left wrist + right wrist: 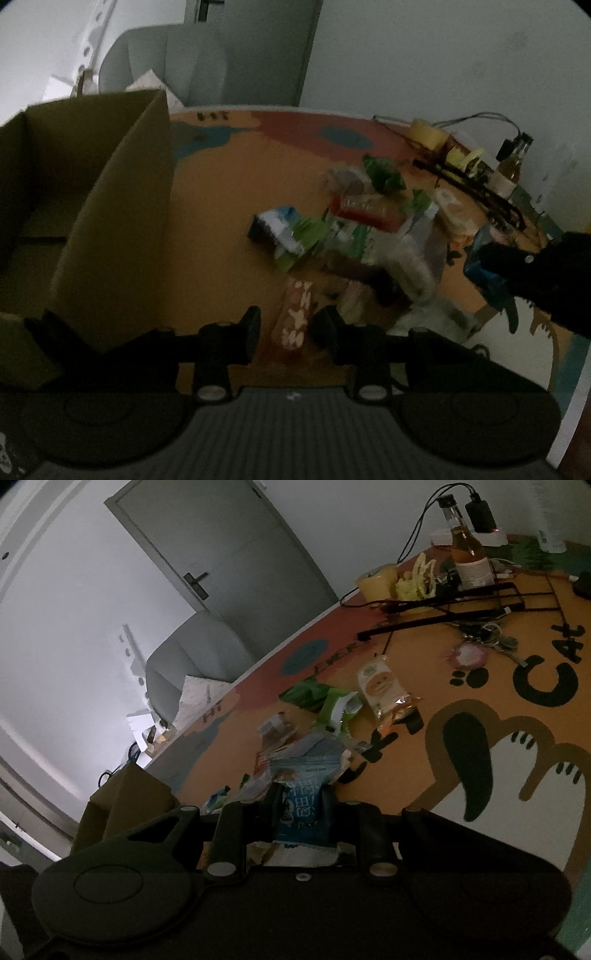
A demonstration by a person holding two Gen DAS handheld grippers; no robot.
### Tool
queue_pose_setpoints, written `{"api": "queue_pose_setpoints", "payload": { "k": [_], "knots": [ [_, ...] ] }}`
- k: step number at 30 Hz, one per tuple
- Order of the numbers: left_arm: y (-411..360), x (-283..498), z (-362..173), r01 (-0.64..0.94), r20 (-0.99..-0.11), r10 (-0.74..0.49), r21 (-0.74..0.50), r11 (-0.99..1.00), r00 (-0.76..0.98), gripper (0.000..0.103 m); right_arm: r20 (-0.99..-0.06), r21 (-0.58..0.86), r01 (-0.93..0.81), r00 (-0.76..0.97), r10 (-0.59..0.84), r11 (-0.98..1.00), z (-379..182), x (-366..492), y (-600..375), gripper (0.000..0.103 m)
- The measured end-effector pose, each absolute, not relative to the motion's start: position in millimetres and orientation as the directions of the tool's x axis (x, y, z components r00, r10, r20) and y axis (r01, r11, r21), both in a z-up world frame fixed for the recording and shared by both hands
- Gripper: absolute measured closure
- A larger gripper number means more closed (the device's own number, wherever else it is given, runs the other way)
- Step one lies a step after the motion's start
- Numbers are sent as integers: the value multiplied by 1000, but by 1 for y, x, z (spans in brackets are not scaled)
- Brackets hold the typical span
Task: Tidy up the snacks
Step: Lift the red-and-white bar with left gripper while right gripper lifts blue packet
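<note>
An open cardboard box (92,206) stands at the left of an orange patterned table (229,177). A heap of snack packets (347,221) lies in the middle. My left gripper (286,330) is open, its fingers either side of a red packet with pale shapes (295,317), above it. My right gripper (298,800) is shut on a blue snack packet (301,808) and holds it off the table; it shows at the right edge of the left wrist view (517,266). A yellow packet (380,686) and green packets (317,698) lie beyond.
At the table's far side stand a glass bottle (467,550), yellow tape rolls (376,579), a black wire rack (461,605), keys (491,638) and a charger with cables (480,513). A grey chair (188,657) and a door (229,554) are behind.
</note>
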State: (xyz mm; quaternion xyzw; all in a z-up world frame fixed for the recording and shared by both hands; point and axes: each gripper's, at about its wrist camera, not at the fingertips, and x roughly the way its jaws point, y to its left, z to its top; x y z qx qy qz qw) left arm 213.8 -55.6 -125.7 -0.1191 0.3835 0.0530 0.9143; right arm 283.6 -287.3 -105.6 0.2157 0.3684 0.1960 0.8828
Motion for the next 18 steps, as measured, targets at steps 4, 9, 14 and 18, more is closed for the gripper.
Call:
{"api": "queue_pose_setpoints", "payload": {
  "k": [4,9,14,18],
  "knots": [
    [-51,211,-126,-186,-703,-12,-205,961,711,85,-561,528,-200,647,516,825,-107,278,-282,82],
    [-54,205,-114,-167,-677,-13,-200,966,736,86,-552,528,-220,645,528,820,-104,273,-276,82],
    [-53,202,-98,-151,-650,-21,-209,966,760,86,-538,528,-242,646,541,814,-97,270,-268,82],
    [-48,197,-84,-144,-626,-23,-215,966,780,86,-529,522,-266,645,552,811,-91,268,-257,82]
  ]
}}
